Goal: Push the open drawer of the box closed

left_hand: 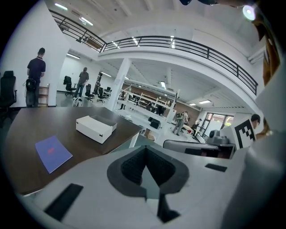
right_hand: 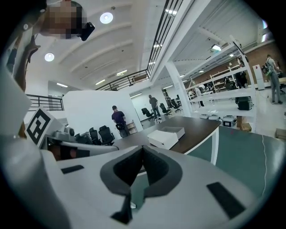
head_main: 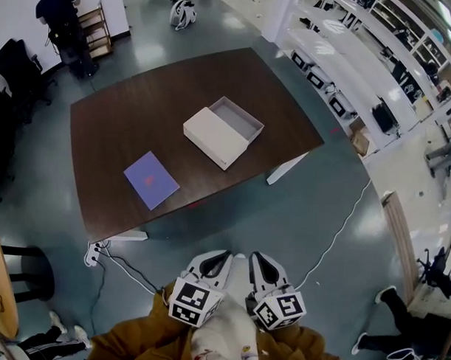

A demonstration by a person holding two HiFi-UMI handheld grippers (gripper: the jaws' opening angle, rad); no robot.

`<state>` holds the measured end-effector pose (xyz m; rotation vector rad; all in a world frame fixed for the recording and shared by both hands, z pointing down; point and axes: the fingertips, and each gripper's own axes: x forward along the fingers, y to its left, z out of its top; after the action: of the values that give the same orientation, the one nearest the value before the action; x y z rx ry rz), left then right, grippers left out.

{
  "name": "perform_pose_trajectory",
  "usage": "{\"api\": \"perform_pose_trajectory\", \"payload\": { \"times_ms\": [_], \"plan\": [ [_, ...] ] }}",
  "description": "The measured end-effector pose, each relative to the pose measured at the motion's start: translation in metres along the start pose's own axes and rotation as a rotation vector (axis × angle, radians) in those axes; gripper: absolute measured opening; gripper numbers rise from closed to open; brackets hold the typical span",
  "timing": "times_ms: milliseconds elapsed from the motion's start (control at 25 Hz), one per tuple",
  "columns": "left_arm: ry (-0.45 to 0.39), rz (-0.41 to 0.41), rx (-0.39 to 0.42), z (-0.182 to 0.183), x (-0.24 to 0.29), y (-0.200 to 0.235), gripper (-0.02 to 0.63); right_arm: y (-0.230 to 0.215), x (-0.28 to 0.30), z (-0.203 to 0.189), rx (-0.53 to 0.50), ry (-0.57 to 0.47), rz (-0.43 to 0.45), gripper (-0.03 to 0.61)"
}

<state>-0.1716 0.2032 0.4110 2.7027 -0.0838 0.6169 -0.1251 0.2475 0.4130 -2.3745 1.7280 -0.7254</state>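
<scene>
A white box (head_main: 214,137) lies on the dark brown table (head_main: 124,128), its grey drawer (head_main: 239,118) pulled out toward the far right. The box also shows in the left gripper view (left_hand: 94,127) and in the right gripper view (right_hand: 165,136). Both grippers are held close to the person's chest, well short of the table. My left gripper (head_main: 215,261) is shut with nothing in it, and its jaws meet in its own view (left_hand: 146,154). My right gripper (head_main: 258,261) is shut and empty too, jaws closed together (right_hand: 142,154).
A purple booklet (head_main: 151,179) lies on the table's near left part. A strip of green-grey floor (head_main: 298,215) separates me from the table. A power strip with cables (head_main: 94,253) lies on the floor by the table leg. Shelving (head_main: 348,62) lines the right; a person (head_main: 58,15) stands far left.
</scene>
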Motion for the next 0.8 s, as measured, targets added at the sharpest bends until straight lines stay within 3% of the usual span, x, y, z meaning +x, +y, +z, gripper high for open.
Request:
{"api": "perform_pose_trajectory", "payload": {
  "times_ms": [360, 800],
  "plan": [
    [0.007, 0.043, -0.020, 0.032, 0.056, 0.055, 0.005, -0.029, 0.078, 0.024, -0.010, 0.034, 0.052, 0.003],
    [0.020, 0.123, -0.024, 0.118, 0.191, 0.115, 0.005, -0.127, 0.202, 0.103, 0.017, 0.043, 0.164, 0.003]
  ]
}}
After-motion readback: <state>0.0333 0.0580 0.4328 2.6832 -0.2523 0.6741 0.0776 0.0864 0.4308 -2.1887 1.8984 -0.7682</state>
